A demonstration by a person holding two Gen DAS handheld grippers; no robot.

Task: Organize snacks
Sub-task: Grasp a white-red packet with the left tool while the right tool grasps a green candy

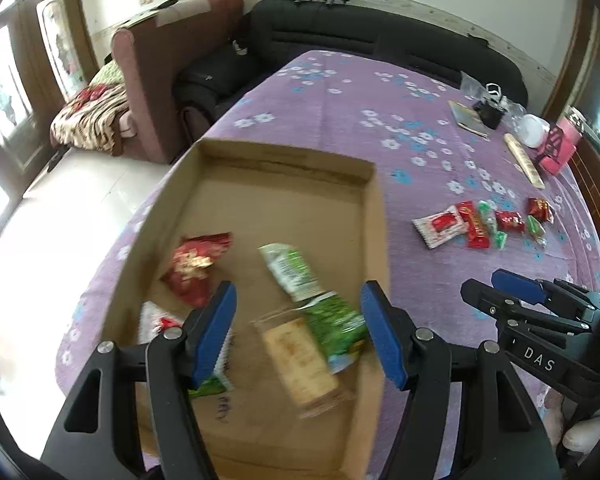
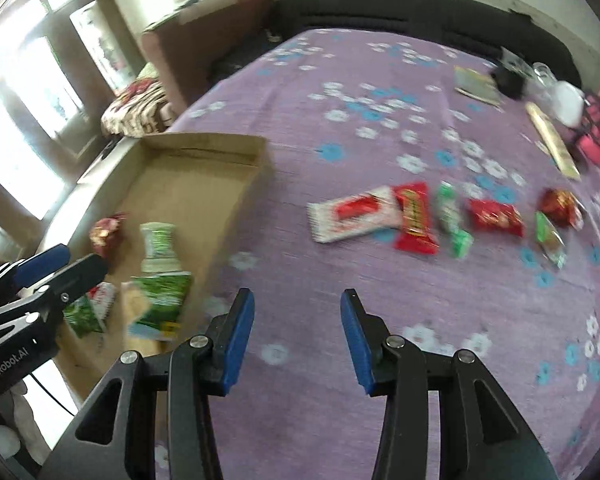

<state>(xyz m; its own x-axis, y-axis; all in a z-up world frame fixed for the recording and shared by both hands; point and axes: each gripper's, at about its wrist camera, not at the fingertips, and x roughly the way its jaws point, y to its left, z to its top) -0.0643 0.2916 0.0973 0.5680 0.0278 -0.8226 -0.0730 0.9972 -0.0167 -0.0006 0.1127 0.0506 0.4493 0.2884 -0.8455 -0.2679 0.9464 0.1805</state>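
Both grippers are released and empty: left gripper [image 1: 298, 328] above the cardboard tray [image 1: 374, 200], right gripper [image 2: 298, 336] short of the loose snack packets [image 2: 414, 220]. Next: reach and pinch one.

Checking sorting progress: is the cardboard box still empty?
Not empty. The cardboard box already holds several snack packets, including a green packet and a red one.

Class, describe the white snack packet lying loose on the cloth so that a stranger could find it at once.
Start at the purple flowered tablecloth and find the row of loose snacks to the right of the cardboard box. The white packet is the end of that row nearest the box. It alone is white with a red panel; its neighbours are red or green.
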